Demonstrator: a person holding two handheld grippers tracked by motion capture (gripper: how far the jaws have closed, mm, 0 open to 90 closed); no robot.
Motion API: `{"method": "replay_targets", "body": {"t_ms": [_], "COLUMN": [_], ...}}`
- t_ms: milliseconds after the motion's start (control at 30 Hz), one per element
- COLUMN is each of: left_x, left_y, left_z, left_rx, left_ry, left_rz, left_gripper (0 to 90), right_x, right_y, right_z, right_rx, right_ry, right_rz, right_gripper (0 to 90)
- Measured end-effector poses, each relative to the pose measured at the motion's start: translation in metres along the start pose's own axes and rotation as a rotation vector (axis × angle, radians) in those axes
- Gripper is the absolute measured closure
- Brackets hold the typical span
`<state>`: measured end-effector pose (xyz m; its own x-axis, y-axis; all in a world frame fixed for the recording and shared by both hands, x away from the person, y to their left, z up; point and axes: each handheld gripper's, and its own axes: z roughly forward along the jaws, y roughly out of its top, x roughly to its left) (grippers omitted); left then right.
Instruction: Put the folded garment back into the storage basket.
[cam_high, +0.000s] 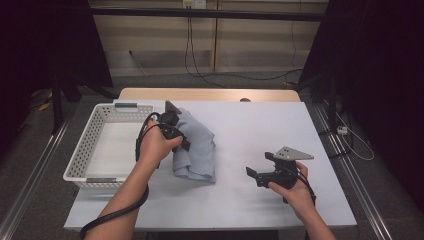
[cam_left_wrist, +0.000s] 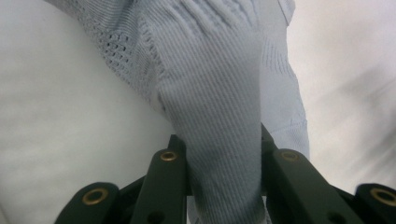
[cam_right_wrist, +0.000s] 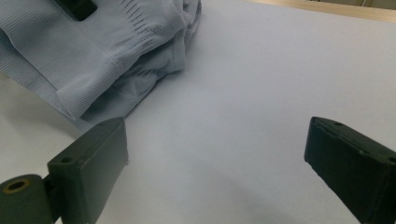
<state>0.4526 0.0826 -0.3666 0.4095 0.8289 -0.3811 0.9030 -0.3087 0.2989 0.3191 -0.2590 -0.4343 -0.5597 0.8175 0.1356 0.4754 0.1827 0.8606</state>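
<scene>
Left gripper is pinching a fold of the pale blue knit garment, whose lower part is bunching on the white table just right of the white basket. Right gripper is waiting spread and empty, near and to the right. Since only a narrow fold is being pinched, the garment may be slipping free, or dragging and snagging on the basket's rim.

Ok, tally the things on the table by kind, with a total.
Blue knit garment: 1
White basket: 1
Handheld grippers: 2, the left gripper shut on the garment, the right gripper open
Total: 4
</scene>
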Motion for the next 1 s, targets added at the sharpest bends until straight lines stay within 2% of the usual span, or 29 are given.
{"method": "replay_targets", "body": {"t_ms": [467,1000], "left_x": [-0.003,-0.001], "left_y": [0.011,0.015], "left_z": [-0.014,-0.028], "left_rx": [0.047,0.058], "left_ry": [0.012,0.014], "left_rz": [0.034,0.059], "left_gripper": [74.5,74.5], "right_x": [-0.002,0.001], "right_y": [-0.004,-0.004], "right_z": [-0.006,-0.007], "right_rx": [0.0,-0.004], "right_ry": [-0.011,-0.005], "right_rz": [0.005,-0.004], "right_gripper": [3.7,3.5]}}
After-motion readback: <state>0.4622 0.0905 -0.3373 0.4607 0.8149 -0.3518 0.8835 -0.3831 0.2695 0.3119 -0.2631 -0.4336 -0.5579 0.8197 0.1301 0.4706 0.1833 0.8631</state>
